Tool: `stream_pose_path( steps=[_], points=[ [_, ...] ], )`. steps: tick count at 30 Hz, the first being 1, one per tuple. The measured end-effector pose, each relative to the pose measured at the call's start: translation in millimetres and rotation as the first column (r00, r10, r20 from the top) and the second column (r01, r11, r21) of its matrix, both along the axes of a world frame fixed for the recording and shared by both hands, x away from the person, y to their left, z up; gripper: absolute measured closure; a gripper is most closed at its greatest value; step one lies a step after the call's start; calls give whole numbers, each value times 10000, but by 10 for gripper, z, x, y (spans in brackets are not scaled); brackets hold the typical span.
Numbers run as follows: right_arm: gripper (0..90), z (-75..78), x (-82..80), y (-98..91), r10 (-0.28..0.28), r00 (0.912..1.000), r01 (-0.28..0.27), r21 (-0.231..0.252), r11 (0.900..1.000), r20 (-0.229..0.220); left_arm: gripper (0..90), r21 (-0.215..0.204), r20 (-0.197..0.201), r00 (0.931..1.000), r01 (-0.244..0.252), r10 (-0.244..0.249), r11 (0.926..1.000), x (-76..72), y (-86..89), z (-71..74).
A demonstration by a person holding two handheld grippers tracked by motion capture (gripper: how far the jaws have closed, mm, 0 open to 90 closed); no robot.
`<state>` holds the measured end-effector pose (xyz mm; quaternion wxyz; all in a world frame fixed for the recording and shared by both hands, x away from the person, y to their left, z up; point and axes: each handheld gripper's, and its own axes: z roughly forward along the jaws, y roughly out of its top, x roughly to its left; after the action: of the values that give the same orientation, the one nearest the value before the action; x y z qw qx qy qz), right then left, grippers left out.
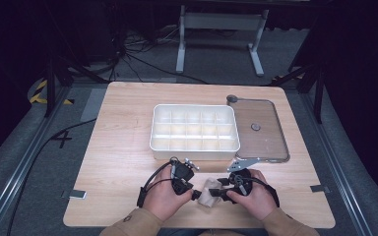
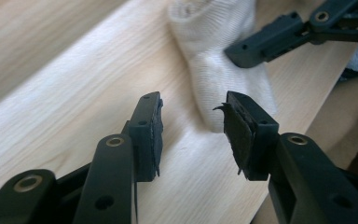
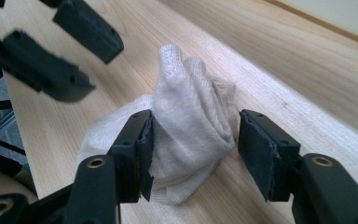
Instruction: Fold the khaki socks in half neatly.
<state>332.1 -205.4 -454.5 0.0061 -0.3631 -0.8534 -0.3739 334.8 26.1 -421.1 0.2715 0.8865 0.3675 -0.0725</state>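
Note:
A crumpled white sock point(image 1: 208, 194) lies on the wooden table point(image 1: 123, 147) near its front edge, between my two hands. My right gripper point(image 3: 193, 135) is open, its jaws straddling the bunched sock point(image 3: 191, 116); the left pad touches the fabric and the right pad stands just off it. My left gripper point(image 2: 193, 116) is open too, with the near end of the sock point(image 2: 219, 70) lying just beyond its pads. In the high view the left gripper point(image 1: 196, 195) and right gripper point(image 1: 216, 192) point at each other across the sock.
A white compartment box point(image 1: 194, 153) stands mid-table just beyond the hands. A clear lid point(image 1: 268, 137) with a small knob lies flat to its right. The table's front edge runs close under the wrists. Bare wood spreads to the left.

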Motion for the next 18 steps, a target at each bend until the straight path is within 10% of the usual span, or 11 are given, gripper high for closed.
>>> stream_pose_path(
  steps=[18],
  points=[
    [554,-74,50,-7,464,9968,-407,867,9954,-650,566,-289,182,9991,-374,379,9989,61,130,83]
  ],
)
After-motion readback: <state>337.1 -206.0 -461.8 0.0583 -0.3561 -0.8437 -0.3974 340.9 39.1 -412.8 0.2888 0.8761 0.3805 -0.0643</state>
